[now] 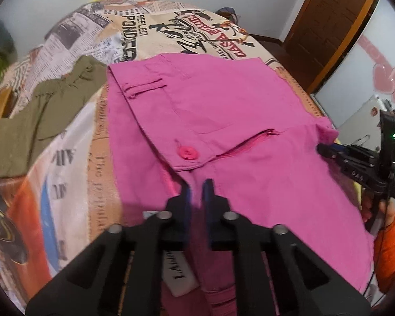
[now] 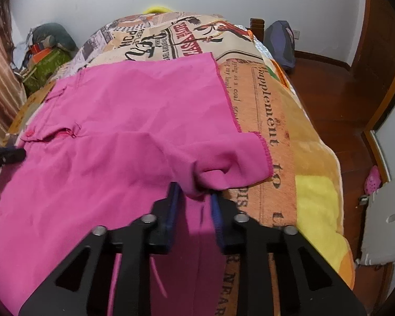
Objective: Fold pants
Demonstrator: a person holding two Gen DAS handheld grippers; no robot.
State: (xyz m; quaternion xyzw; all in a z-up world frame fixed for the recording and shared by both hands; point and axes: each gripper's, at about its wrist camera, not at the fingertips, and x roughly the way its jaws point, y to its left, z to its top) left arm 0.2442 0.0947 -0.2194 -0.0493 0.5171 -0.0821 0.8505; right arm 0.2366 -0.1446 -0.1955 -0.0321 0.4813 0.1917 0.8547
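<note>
Pink pants [image 1: 223, 110] lie on a bed with a newspaper-print blanket [image 1: 73, 173], waistband and pink button [image 1: 188, 153] showing in the left wrist view. My left gripper [image 1: 197, 187] is shut on the pink fabric near the waistband. My right gripper [image 2: 193, 191] is shut on a bunched fold of the pants [image 2: 118, 121] near the leg hem [image 2: 263, 152]. The right gripper also shows at the right in the left wrist view [image 1: 326, 151]. The left gripper's tip shows at the left edge of the right wrist view [image 2: 18, 154].
An olive green garment [image 1: 44, 105] lies on the bed left of the pants. The bed's right edge drops to a wooden floor [image 2: 326, 84]. A wooden door [image 1: 326, 21] stands at the back right. Clutter [image 2: 47, 52] sits by the far left wall.
</note>
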